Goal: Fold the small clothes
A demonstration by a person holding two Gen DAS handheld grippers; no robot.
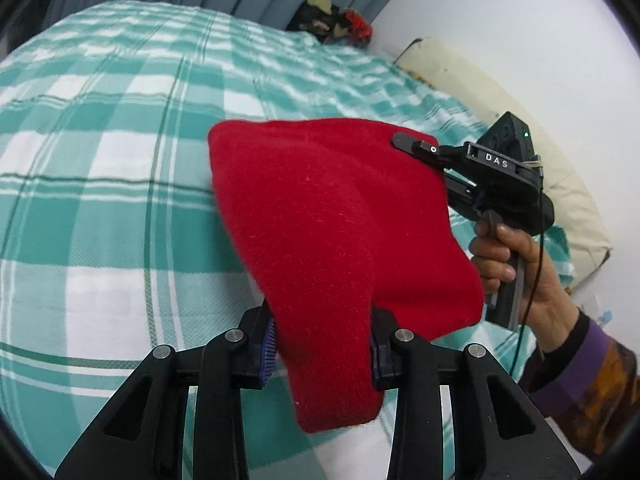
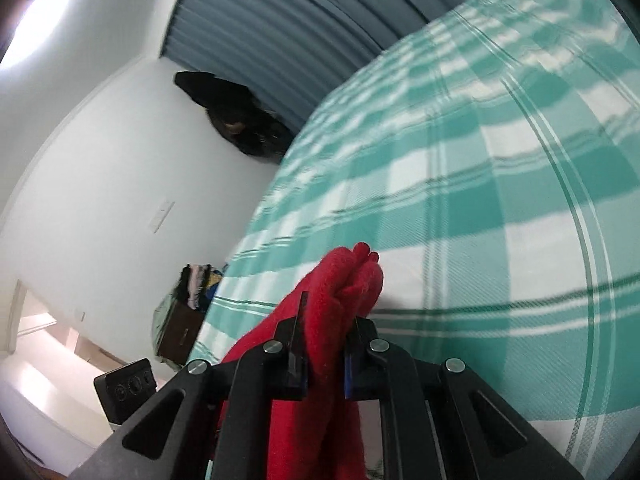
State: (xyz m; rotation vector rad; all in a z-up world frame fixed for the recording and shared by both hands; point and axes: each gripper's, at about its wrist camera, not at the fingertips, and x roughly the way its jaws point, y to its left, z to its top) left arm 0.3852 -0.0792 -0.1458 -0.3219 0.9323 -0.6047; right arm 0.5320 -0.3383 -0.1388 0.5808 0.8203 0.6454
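Hanging between the two grippers, one red fleece garment (image 1: pixel 328 248), small, soft-napped, lifted clear of the bedspread beneath it.

Left gripper (image 1: pixel 322 350): jaws drawn in on the garment's lower fold; the blue ribbed pads (image 1: pixel 267 354) press the cloth from both sides, and a flap of it droops past the fingers toward the camera. From this gripper the garment spreads upward and to the right.

Right gripper (image 1: pixel 404 140): seen from the left wrist view as a black pistol-grip unit lettered "DAS", up and to the right of the left gripper, its thin finger lying on the garment's far upper corner. In its own view the right gripper (image 2: pixel 326 354) is nearly closed, a bunched ridge of red cloth (image 2: pixel 340 292) pinched between the pads and sticking out just ahead of the fingertips.

Hand (image 1: pixel 508 264): wrapped round the right unit's handle; a dark sleeve (image 1: pixel 584 372) with purple and orange bands at the wrist; a thin black cable trails down beside it.

Bedspread (image 1: pixel 104 184): teal-and-white check, ahead of and below both grippers, lightly rippled.

Pillow (image 1: pixel 520 128): cream, beyond the right gripper, against a white wall.

Curtain (image 2: pixel 280 32): blue-grey, pleated, beyond the far edge of the bed.

Clothing heap (image 1: pixel 336 20): dark and red, at the bed's far edge, below the curtain.
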